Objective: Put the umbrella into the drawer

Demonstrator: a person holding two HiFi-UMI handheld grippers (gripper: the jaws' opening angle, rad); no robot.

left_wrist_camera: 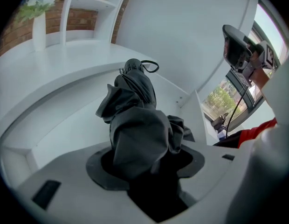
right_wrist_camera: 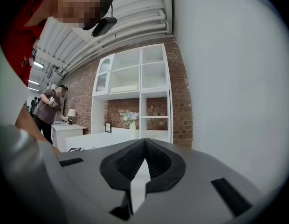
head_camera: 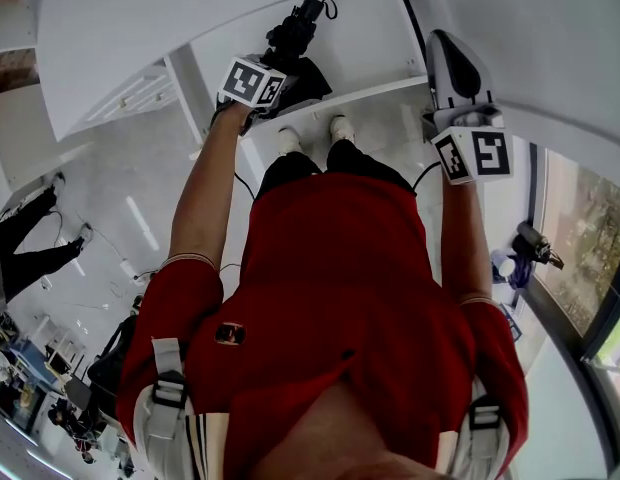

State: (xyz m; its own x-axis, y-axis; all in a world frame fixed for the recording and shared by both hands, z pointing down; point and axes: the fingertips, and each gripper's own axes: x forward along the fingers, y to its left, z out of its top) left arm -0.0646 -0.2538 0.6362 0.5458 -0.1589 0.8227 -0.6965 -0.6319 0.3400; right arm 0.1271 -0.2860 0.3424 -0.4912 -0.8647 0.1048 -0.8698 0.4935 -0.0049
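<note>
- White drawer [left_wrist_camera: 65, 120] stands open under a white tabletop [left_wrist_camera: 74, 55].
- Left tongs [left_wrist_camera: 144, 157] clamp the folded umbrella [left_wrist_camera: 135, 120] by its cloth, just above the drawer.
- Right tongs [right_wrist_camera: 143, 157], pinched together and empty, hang at the drawer's right.
- Umbrella seems light, its cloth floppy and slippery; a grip across the stiff middle should hold best.

White counter [left_wrist_camera: 60, 62] with flower vase [left_wrist_camera: 38, 31]

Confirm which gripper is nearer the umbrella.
Left. The left gripper is clamped on the umbrella by its folded fabric; the right gripper, jaws together and empty, stands off to the right, clear of it.
</note>
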